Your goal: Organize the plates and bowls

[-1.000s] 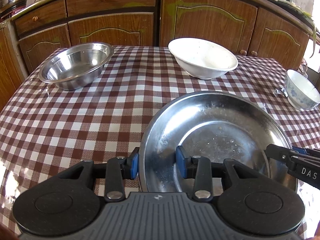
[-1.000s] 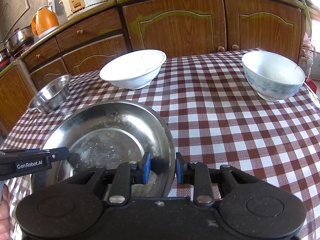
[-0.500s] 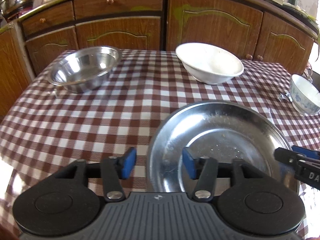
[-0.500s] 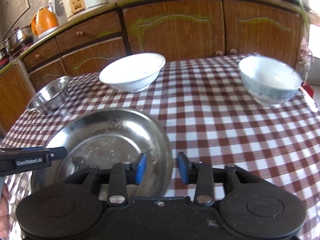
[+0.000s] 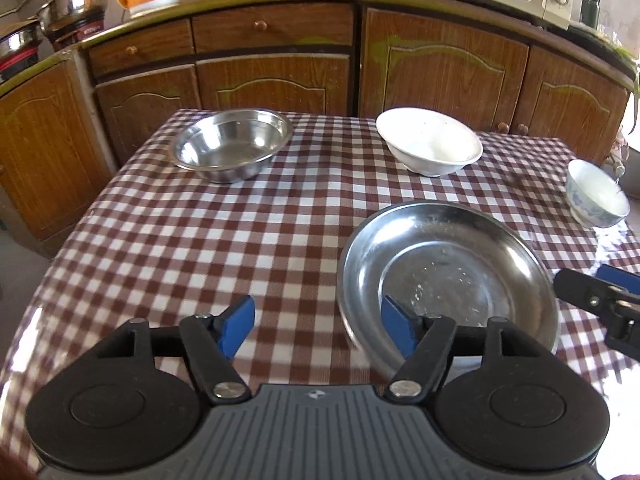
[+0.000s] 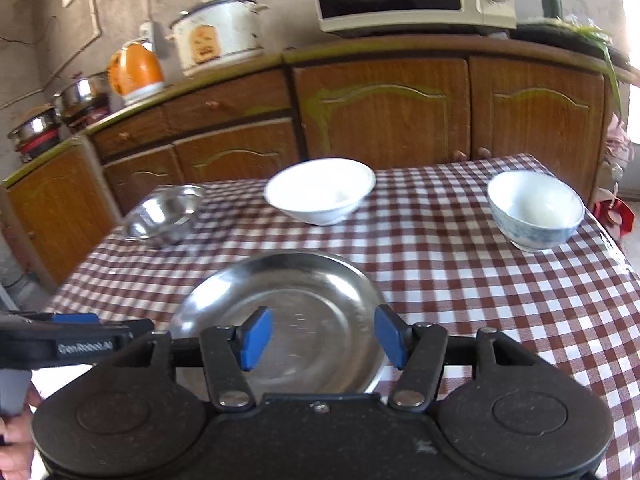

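On the near right part of the checked desk (image 5: 240, 216) lies the steel plate (image 5: 444, 272), flat and released. The left tool (image 5: 318, 326) hangs above its near left rim with its blue pads well apart; its jaws have just been opening and grip nothing, one pad over the cloth, the other over the plate's rim. The right tool (image 6: 322, 338) stands likewise over the plate's near edge, its jaws also just opened, empty. Farther off sit the steel bowl (image 5: 234, 148) at far left, the wide white bowl (image 5: 432, 144) at far middle, and the small blue-patterned bowl (image 5: 596, 196) at the far right edge, all well apart from each other. By my judgement the plate is placed and a bowl comes next. The risks: the patterned bowl stands close to the desk's right edge, so a sideways nudge during a grasp could tip it off; the white bowl's flaring wall may slip from narrow pads if pinched at the rim alone; the smooth, glossy cloth may let the steel bowl skate when pushed. The right wrist view is blurred, so the bowls' rims there are soft. Each tool's body hides the plate's nearest edge, and I cannot tell whether the pads clear it. Only a bit of a hand (image 6: 16, 448) shows at that view's lower left.
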Action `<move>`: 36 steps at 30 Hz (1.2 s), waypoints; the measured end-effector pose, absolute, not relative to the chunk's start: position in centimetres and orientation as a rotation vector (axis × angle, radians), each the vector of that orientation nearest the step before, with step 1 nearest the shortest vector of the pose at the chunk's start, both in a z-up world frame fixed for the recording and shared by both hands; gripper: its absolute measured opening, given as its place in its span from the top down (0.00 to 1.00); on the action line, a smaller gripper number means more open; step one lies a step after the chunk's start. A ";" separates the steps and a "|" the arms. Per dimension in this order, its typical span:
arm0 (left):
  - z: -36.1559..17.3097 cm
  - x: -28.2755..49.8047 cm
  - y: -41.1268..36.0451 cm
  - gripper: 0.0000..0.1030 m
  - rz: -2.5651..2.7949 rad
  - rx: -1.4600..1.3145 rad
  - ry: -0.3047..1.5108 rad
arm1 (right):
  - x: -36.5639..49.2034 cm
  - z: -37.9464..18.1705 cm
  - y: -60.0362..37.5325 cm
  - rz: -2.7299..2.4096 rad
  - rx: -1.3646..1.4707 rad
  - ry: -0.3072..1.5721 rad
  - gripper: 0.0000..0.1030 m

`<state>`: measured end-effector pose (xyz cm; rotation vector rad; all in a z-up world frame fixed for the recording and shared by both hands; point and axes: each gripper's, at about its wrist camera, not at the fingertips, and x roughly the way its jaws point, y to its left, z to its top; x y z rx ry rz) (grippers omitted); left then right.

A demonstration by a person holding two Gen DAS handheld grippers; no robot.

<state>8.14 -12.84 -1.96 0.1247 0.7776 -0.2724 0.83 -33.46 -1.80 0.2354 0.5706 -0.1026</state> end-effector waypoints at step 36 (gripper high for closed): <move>2.4 1.4 -5.6 0.19 -0.197 0.051 0.721 | -5.4 4.3 -24.4 0.031 0.178 0.479 0.23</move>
